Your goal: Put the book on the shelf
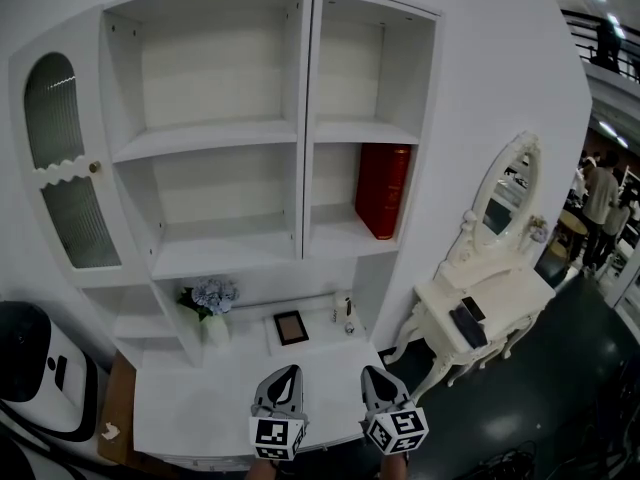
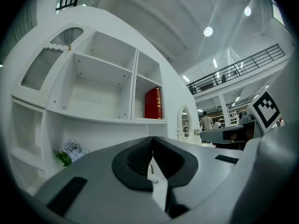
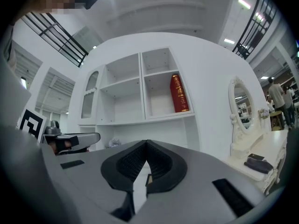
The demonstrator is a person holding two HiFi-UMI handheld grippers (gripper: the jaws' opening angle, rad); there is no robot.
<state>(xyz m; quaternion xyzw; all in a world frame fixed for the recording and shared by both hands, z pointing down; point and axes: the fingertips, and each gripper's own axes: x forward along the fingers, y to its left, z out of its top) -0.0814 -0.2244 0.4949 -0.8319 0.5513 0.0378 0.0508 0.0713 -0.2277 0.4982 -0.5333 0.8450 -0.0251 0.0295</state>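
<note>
We hold the left hand-held gripper (image 1: 288, 371) and the right hand-held gripper (image 1: 369, 371) side by side, near each other but apart. Both are low over the near edge of the white counter (image 1: 190, 403) and point toward the tall white shelf unit (image 1: 228, 134). In each gripper view the two dark ribbed pads meet at the tips with nothing between them, so both hand-held grippers are closed and empty.

The thick red hardback book (image 1: 383, 190) already stands on the shelf, well beyond both hand-held grippers and above them. It is almost straight ahead of the right one and up to the right of the left one. It stands upright in the lower right compartment, close against that compartment's right wall, with its spine facing us.

Ahead of the left hand-held gripper, at the back of the counter, sits a bunch of pale blue flowers (image 1: 213, 295). A small dark-framed picture (image 1: 291, 326) lies between the two hand-held grippers and the shelf unit. Far left of the left hand-held gripper the unit has an arched door with ribbed glass (image 1: 55, 158). To the right of the right hand-held gripper stands a white dressing table (image 1: 500, 288) with an oval mirror (image 1: 506, 193).
</note>
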